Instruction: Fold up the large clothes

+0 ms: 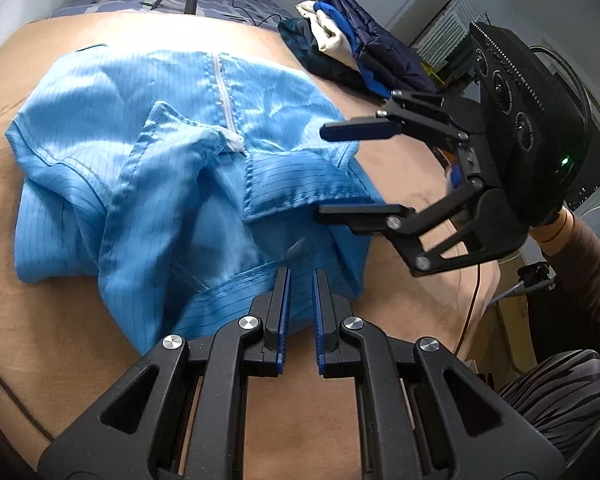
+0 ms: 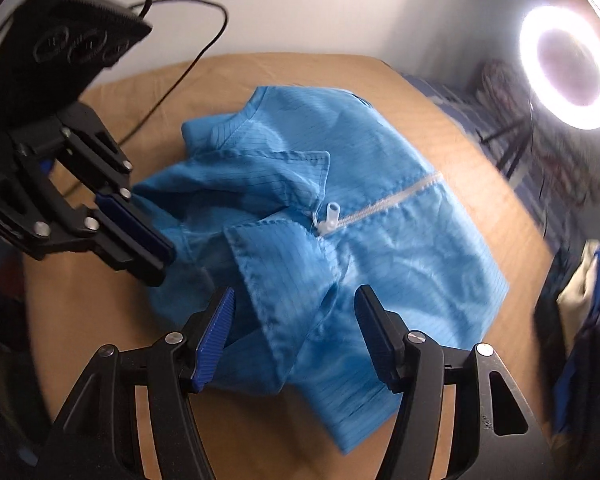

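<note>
A light blue zip-front jacket (image 1: 172, 168) lies crumpled on the tan sheet (image 1: 40, 240), collar flaps up and white zipper (image 2: 392, 196) running away from them. My left gripper (image 1: 302, 270) is at the jacket's near hem with its jaws nearly together and blue fabric between the pads. The right wrist view shows it (image 2: 160, 260) at the jacket's left edge. My right gripper (image 2: 295, 292) stands open over a collar flap (image 2: 284, 264), its pads clear of the cloth. In the left wrist view it (image 1: 320, 172) hovers at the jacket's right side.
A pile of dark blue and white clothes (image 1: 356, 48) sits at the far right of the sheet, also visible as a blurred pile (image 2: 588, 280). A lit ring light (image 2: 568, 66) on a tripod stands beyond the bed. A black cable (image 2: 188, 40) trails across the sheet. A person's sleeve (image 1: 580, 248) is at right.
</note>
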The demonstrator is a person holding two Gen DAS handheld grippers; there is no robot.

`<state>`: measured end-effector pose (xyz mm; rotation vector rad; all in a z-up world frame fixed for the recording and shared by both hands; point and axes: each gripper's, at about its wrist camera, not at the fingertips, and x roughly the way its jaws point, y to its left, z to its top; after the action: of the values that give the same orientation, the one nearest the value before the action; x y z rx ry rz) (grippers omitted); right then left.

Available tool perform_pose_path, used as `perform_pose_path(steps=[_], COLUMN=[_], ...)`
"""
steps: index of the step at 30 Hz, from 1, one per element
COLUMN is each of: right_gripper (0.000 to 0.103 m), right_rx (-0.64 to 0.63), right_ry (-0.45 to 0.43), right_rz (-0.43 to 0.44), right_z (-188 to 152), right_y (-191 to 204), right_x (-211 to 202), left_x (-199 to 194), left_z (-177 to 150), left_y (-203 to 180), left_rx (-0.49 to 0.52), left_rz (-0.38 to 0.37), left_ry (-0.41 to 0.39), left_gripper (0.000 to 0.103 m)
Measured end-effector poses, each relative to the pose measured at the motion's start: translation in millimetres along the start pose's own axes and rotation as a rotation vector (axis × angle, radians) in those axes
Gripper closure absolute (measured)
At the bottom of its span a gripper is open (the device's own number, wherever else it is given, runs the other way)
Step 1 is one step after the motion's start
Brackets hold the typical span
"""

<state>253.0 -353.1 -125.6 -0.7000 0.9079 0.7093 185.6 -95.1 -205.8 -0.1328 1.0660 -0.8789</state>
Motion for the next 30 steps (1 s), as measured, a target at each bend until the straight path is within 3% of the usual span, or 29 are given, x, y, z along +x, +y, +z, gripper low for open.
perform_pose_path(steps=[2, 4, 6, 8, 13, 15, 17, 19, 21, 26, 30], right_gripper=[0.045, 0.072, 0.086, 0.087, 0.09, 0.09, 0.09, 0.091, 0.09, 0.09, 0.09], right_rx=[-0.025, 0.001, 0.101, 0.241, 0.677, 0.789, 0.835, 0.877, 0.908, 0.851, 0.712], right_ry=[-0.002, 0.016, 0.035, 0.028, -0.046, -0.056, -0.038, -0.04, -0.036, -0.022, -0.002], right_rz=[-0.027, -0.019, 0.052, 0.161, 0.535, 0.599, 0.584, 0.61, 0.581, 0.376, 0.179], right_z=[2, 4, 4, 1, -29, -43, -51, -56, -62, -57, -41], right_y=[1, -6, -20, -38, -91, -102, -106, -110, -114, -119, -105], right_x=[3, 9, 13, 13, 19, 25, 30, 32, 31, 15, 3], left_x=[-2, -2, -2, -2, 6, 14, 23, 35, 46, 62, 67], left_z=[-1, 0, 1, 1, 7, 12, 18, 23, 27, 26, 22], left_y=[3, 6, 8, 8, 0, -3, -6, -8, -8, -13, -17], left_rx=[-0.008, -0.017, -0.021, -0.022, -0.021, -0.039, -0.063, -0.073, -0.094, -0.072, -0.056], left_rz=[0.002, 0.004, 0.0, -0.007, -0.052, -0.084, -0.112, -0.112, -0.12, -0.13, -0.131], left_ry=[0.0, 0.0, -0.001, -0.001, 0.003, 0.004, 0.005, 0.006, 0.012, 0.026, 0.04], left_gripper=[0.096, 0.096, 0.096, 0.096, 0.096, 0.096, 0.096, 0.087, 0.086, 0.086, 0.09])
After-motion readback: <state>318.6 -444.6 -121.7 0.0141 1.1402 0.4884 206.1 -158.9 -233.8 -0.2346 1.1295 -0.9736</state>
